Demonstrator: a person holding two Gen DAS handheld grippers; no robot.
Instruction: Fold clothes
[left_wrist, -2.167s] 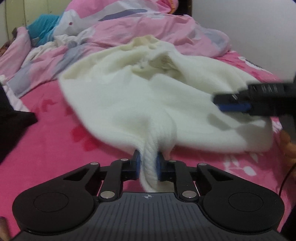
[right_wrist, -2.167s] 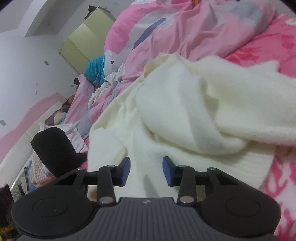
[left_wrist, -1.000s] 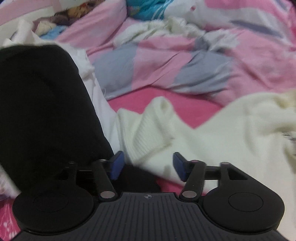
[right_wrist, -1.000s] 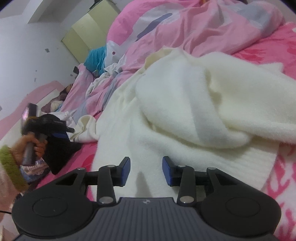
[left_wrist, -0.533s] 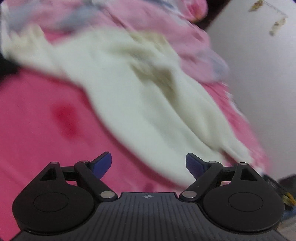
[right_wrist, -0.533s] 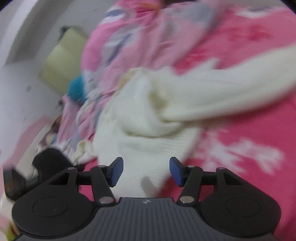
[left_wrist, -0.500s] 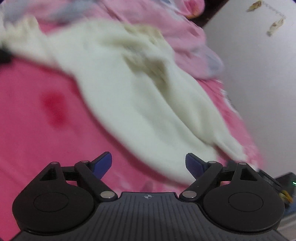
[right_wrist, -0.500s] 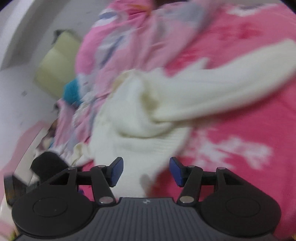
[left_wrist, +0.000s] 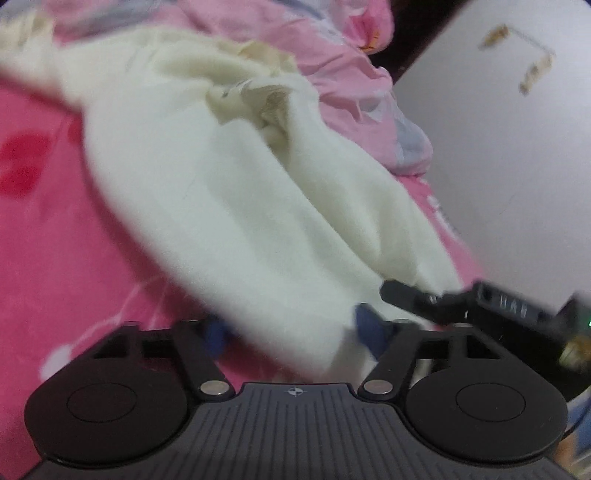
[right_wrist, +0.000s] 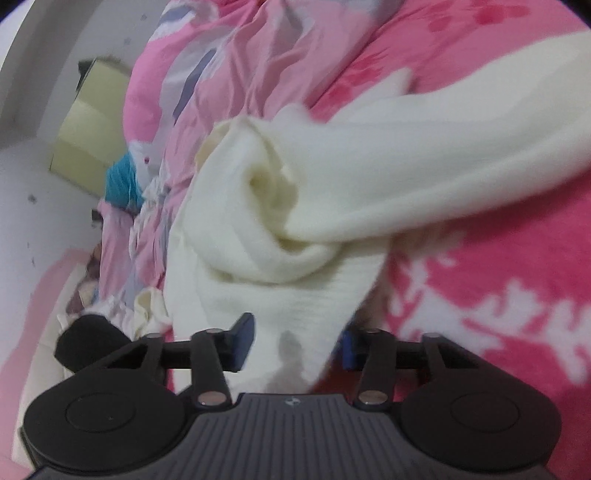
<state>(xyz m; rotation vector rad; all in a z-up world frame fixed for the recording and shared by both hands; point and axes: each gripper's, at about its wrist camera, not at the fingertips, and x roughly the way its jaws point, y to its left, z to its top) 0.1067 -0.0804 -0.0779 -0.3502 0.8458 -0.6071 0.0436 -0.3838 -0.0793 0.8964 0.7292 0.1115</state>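
Note:
A cream knit sweater (left_wrist: 236, 192) lies crumpled on the pink bed sheet (left_wrist: 48, 251). My left gripper (left_wrist: 291, 332) is open, its jaws wide on either side of the sweater's hem edge. The right gripper shows in the left wrist view (left_wrist: 476, 302) as a black tool at the sweater's right corner. In the right wrist view the sweater (right_wrist: 332, 206) lies bunched, with one sleeve stretched to the right. My right gripper (right_wrist: 295, 343) is open with the ribbed hem between its jaws.
A pink patterned duvet (right_wrist: 229, 74) is heaped behind the sweater. A black garment (right_wrist: 88, 339) and a teal cloth (right_wrist: 122, 181) lie far left. A white wall (left_wrist: 498, 147) borders the bed on the right in the left wrist view.
Both grippers have moved onto the sweater's hem edge, which now sits between each pair of open jaws. Earlier my left gripper let go of the sleeve cuff and swung back right.

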